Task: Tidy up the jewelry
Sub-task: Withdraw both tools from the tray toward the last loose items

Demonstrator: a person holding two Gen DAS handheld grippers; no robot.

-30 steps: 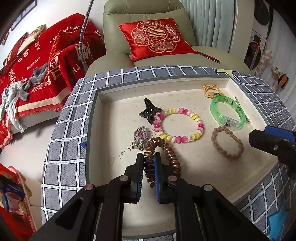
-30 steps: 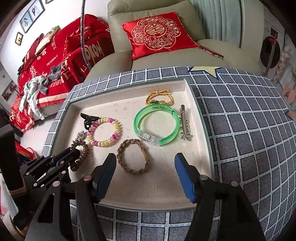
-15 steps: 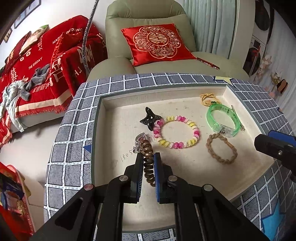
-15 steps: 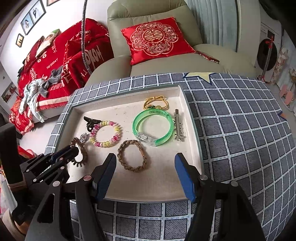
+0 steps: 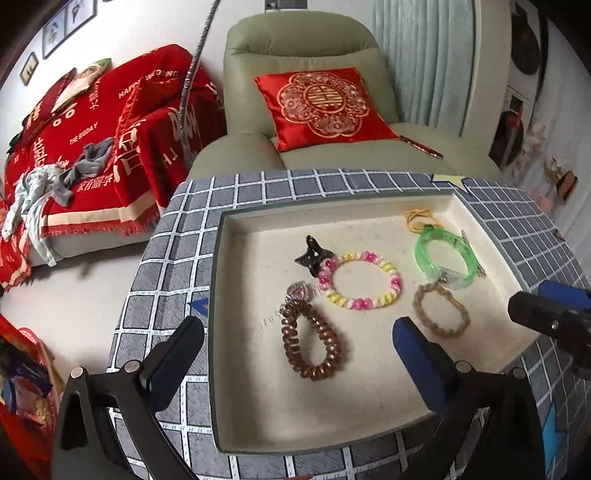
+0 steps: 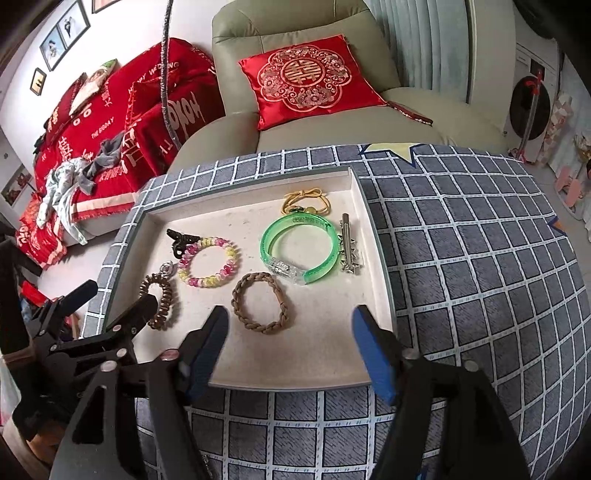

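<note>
Beyond the far edge of your grid-patterned table (image 6: 461, 240) stands a pale green armchair (image 5: 306, 66) with a red embroidered cushion (image 5: 321, 103) on its seat. To its left, a sofa draped in a red throw (image 6: 96, 122) sits against a white wall hung with framed pictures (image 6: 59, 33); pale curtains (image 5: 421, 62) hang at right.
</note>
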